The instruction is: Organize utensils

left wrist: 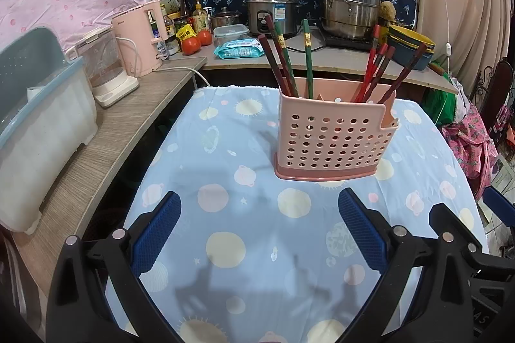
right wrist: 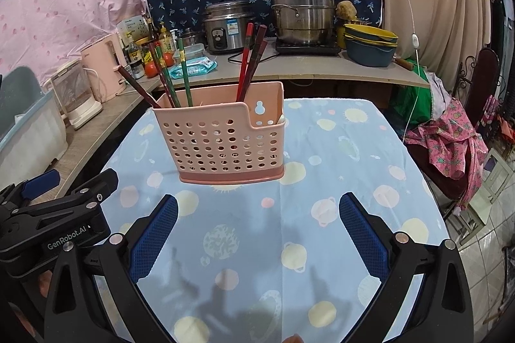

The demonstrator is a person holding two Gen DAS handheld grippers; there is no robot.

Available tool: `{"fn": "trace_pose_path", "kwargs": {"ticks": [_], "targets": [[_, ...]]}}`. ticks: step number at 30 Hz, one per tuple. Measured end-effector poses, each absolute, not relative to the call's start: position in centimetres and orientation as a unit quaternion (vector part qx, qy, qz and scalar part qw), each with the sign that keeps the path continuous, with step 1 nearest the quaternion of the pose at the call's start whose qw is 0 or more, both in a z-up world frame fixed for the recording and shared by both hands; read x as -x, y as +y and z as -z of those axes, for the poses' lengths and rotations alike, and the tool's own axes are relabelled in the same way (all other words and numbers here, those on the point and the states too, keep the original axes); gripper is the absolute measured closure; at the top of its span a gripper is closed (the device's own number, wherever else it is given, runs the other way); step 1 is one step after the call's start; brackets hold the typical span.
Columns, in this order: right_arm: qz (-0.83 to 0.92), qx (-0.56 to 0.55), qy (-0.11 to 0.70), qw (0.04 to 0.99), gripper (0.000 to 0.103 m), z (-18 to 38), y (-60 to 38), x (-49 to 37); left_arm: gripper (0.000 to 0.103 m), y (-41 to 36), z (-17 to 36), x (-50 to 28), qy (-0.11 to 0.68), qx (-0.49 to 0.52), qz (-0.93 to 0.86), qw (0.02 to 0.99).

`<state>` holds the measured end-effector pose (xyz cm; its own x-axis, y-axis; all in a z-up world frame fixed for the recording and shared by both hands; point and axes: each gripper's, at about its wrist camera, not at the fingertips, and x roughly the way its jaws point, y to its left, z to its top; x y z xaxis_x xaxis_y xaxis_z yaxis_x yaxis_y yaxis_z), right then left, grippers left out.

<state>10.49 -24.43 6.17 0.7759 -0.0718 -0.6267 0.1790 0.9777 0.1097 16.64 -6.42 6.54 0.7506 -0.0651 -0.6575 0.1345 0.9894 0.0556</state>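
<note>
A pink perforated utensil holder (left wrist: 331,133) stands upright on the table with the blue planet-print cloth (left wrist: 244,214); it also shows in the right wrist view (right wrist: 225,143). Several red, green and dark chopsticks (left wrist: 289,66) stand in it, leaning left and right (right wrist: 248,66). My left gripper (left wrist: 260,230) is open and empty, a little short of the holder. My right gripper (right wrist: 258,233) is open and empty, also short of the holder. The left gripper's body shows at the left edge of the right wrist view (right wrist: 61,214).
A wooden counter (left wrist: 106,130) runs along the left with a blue-and-white bin (left wrist: 38,124), a clear kettle (left wrist: 106,69) and a pink appliance (left wrist: 141,37). The back counter holds a rice cooker (right wrist: 225,27), steamer pots (right wrist: 302,8), bowls (right wrist: 370,46), tomatoes and bottles. Clothes on a chair (right wrist: 450,149) lie right.
</note>
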Motion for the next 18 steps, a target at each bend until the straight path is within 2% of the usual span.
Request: {"fn": "trace_pose_path", "kwargs": {"ticks": [18], "targets": [[0.066,-0.080,0.334,0.937,0.006,-5.76,-24.29,-10.64,0.009,-6.49,-6.16,-16.69,0.354,-0.054,0.049,0.932]]}}
